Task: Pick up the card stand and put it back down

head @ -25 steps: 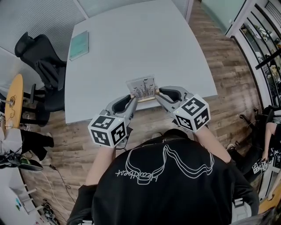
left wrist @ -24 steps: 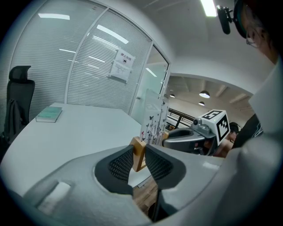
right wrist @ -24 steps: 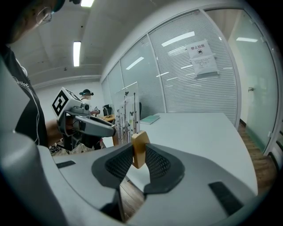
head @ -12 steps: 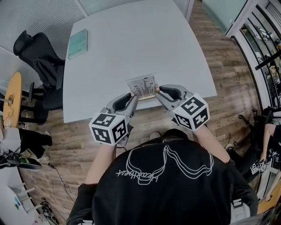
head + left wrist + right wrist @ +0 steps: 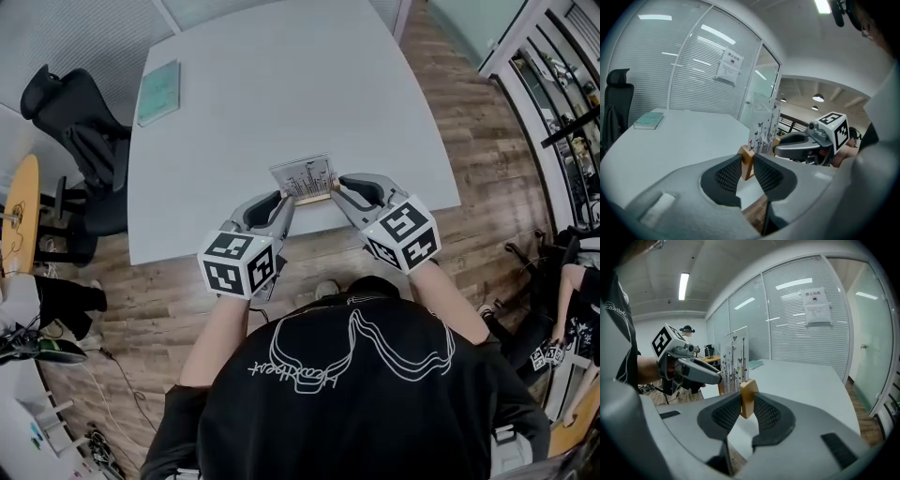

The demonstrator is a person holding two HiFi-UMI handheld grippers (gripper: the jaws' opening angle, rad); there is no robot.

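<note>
At the near edge of the table (image 5: 281,84), the card stand (image 5: 305,178) stood upright between both claws. The left gripper (image 5: 285,203) had just been closing tighter on one end of the wooden base (image 5: 747,162); the right gripper (image 5: 337,186) clamped the other end. Gripping both ends likely kept the card level. Couldn't tell if the base touched the table.

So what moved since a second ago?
The left hand-held gripper and right hand-held gripper carried the card stand a little farther from the person, over the table. Nothing was grabbed or let go: each stays clamped on one end of its wooden base. The green book stayed put.
</note>
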